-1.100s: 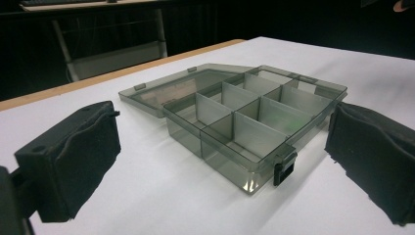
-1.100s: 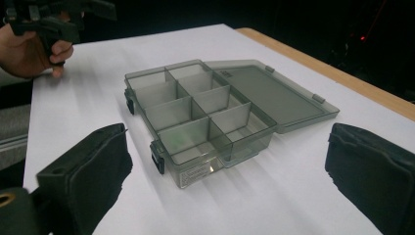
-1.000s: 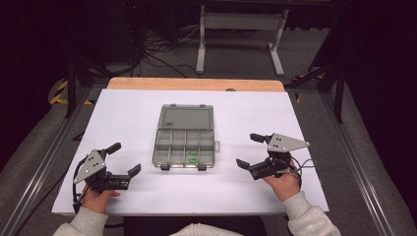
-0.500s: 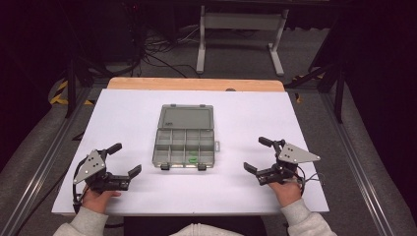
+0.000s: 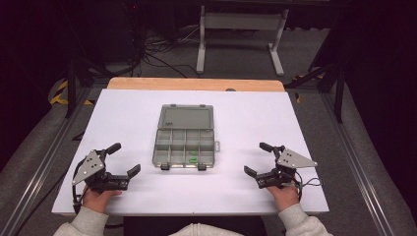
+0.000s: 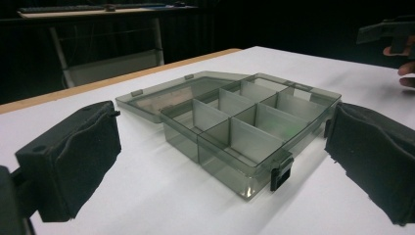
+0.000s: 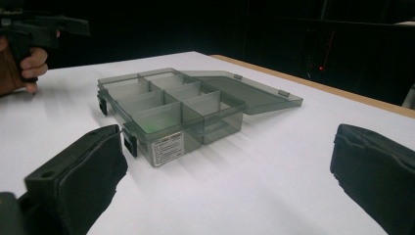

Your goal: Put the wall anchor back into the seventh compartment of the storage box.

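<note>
Left gripper (image 5: 123, 160): fingers spread wide, holding nothing, resting at near desk (image 5: 305, 123) edge. Organiser box (image 5: 186, 142): desk centre, lid laid back, small green item inside. Right gripper (image 5: 258, 158): fingers wide, empty. Step judged: pre-approach. Next: reach inward toward box.
</note>
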